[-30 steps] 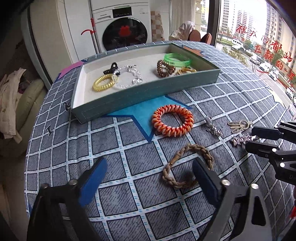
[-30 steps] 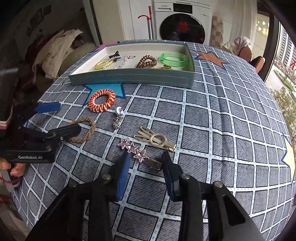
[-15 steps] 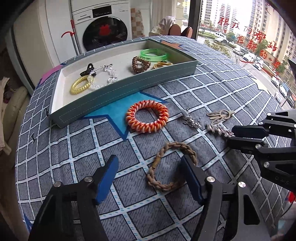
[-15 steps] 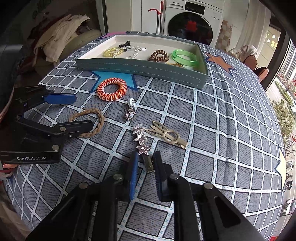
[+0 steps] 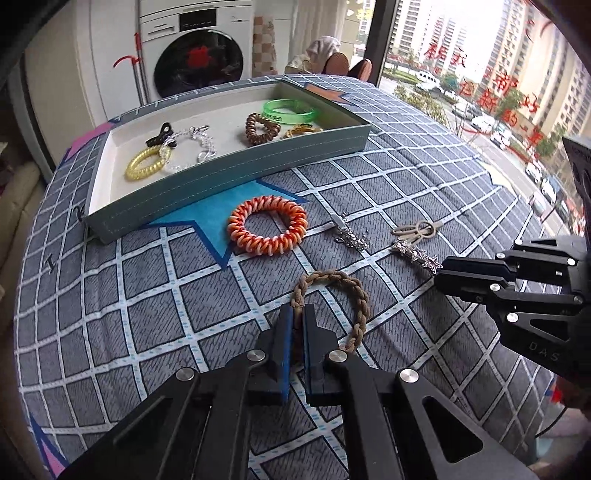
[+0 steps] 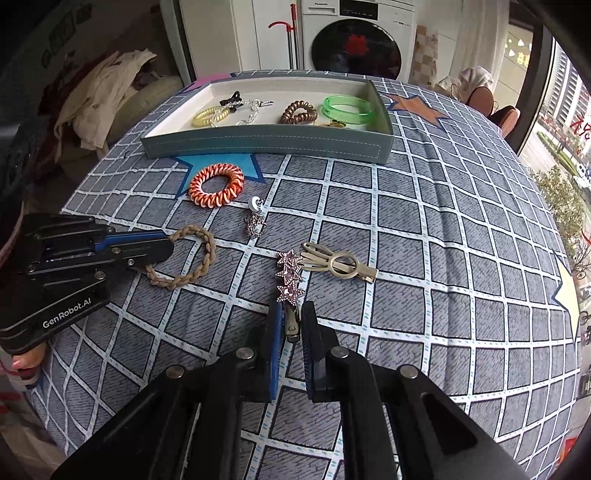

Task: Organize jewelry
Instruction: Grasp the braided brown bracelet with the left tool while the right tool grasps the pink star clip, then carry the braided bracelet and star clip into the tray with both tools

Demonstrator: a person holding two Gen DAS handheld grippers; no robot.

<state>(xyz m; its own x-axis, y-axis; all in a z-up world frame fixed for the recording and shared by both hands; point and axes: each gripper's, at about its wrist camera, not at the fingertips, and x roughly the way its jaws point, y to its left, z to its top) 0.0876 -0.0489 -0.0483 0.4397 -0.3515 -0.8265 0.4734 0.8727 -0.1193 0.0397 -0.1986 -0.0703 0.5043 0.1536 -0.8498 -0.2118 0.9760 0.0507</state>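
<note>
Left wrist view: your left tool [image 5: 294,325] is pinched nearly closed on the brown braided cord bracelet [image 5: 343,291], lying on the grid-patterned fabric surface [image 5: 147,295].

Right wrist view: your right tool [image 6: 291,325] is clamped on the metal tail of the pink rhinestone star hair clip [image 6: 289,277]; its tip is hidden between the pads.

Black plastic left gripper [image 6: 162,249], right gripper [image 6: 291,325]: blue-padded fingers [image 6: 274,350], silver screws, white "GenRobot.AI" lettering, pink-nailed fingertip.

White washing machine [image 6: 356,44] at the back — crumpled pale clothes [image 6: 99,96] heaped beside a red-handled mop [image 6: 291,35].
</note>
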